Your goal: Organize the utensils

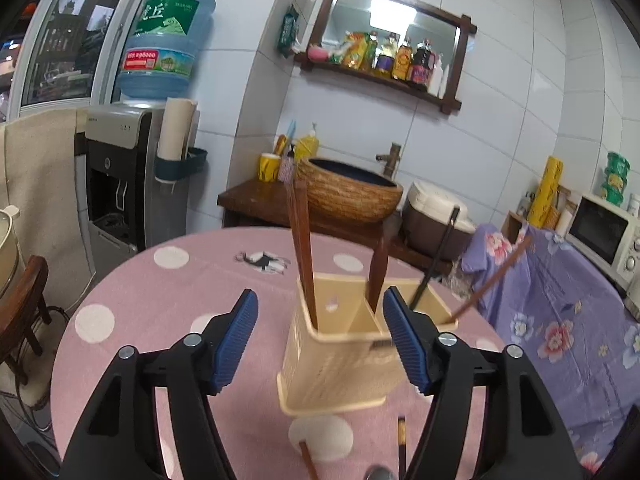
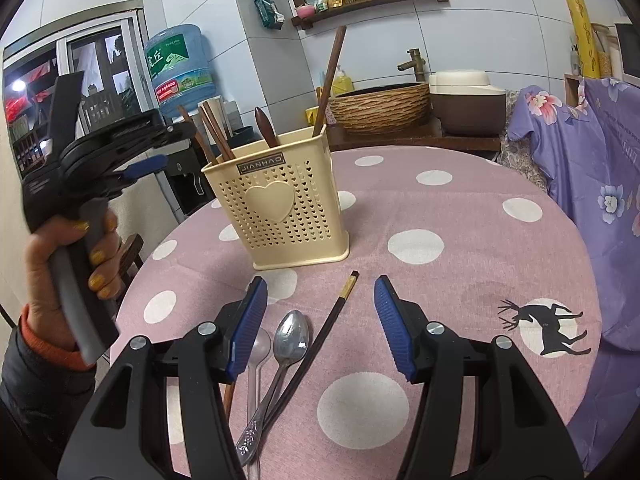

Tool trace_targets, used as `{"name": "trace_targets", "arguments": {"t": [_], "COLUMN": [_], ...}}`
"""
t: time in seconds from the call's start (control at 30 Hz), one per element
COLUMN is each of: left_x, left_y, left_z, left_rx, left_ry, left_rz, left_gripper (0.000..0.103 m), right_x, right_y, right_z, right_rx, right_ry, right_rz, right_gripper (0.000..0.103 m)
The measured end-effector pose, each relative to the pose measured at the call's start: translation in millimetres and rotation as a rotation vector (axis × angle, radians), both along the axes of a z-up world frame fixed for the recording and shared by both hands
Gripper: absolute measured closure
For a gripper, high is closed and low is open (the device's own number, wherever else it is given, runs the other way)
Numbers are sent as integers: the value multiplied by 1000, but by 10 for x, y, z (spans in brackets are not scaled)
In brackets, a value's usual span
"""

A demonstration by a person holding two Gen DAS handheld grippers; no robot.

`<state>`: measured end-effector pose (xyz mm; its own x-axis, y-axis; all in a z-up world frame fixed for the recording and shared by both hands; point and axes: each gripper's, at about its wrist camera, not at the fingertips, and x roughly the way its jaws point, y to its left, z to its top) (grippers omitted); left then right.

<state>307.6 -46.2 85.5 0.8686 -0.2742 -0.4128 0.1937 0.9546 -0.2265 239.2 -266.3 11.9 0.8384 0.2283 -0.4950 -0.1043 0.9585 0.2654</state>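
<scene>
A cream perforated utensil holder (image 1: pixel 336 360) (image 2: pixel 280 196) stands on the pink dotted table (image 2: pixel 460 220). Brown chopsticks (image 1: pixel 302 248), a wooden handle (image 1: pixel 378 276), a black chopstick (image 1: pixel 436 260) and a leaning brown stick (image 1: pixel 496 280) stick out of it. My left gripper (image 1: pixel 320 300) is open just in front of the holder's rim, nothing pressed between its pads; a hand holds it (image 2: pixel 148 164) at the left of the right wrist view. My right gripper (image 2: pixel 320 284) is open low over two metal spoons (image 2: pixel 292 338) and a black chopstick (image 2: pixel 332 316) lying on the table.
A brown chopstick (image 2: pixel 228 396) lies partly hidden under the right gripper's left finger. A purple floral cloth (image 2: pixel 580 160) covers furniture on the right. Behind the table are a woven basin (image 1: pixel 352 192), a rice cooker (image 1: pixel 432 216) and a water dispenser (image 1: pixel 120 184). A wooden chair (image 1: pixel 24 300) stands left.
</scene>
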Motion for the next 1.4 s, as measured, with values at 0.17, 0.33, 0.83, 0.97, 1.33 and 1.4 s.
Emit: {"name": "trace_targets", "arguments": {"t": [0.17,0.33,0.83,0.97,1.33,1.4], "left_x": [-173,-306,-583,-568,-200,-138], "left_y": [46,62,210,134,-135,-171], "left_z": [-238,-505,-1021,-1082,-1240,-1284], "left_rx": [9,78,101,102,142,160], "left_ry": [101,186,334,362,429,442], "left_rz": [-28,-48,-50,-84,-101,-94], "left_gripper": [28,28,34,43,54,55], "right_x": [23,42,70,76,283,408], "right_y": [7,23,202,212,132,134], "right_z": [-70,-163,-449,-494,-479,-468], "right_rx": [-3,-7,-59,-66,-65,-75], "right_ry": [24,54,133,147,189,205], "right_rz": [1,0,14,15,-1,-9], "right_gripper": [47,47,47,47,47,47]}}
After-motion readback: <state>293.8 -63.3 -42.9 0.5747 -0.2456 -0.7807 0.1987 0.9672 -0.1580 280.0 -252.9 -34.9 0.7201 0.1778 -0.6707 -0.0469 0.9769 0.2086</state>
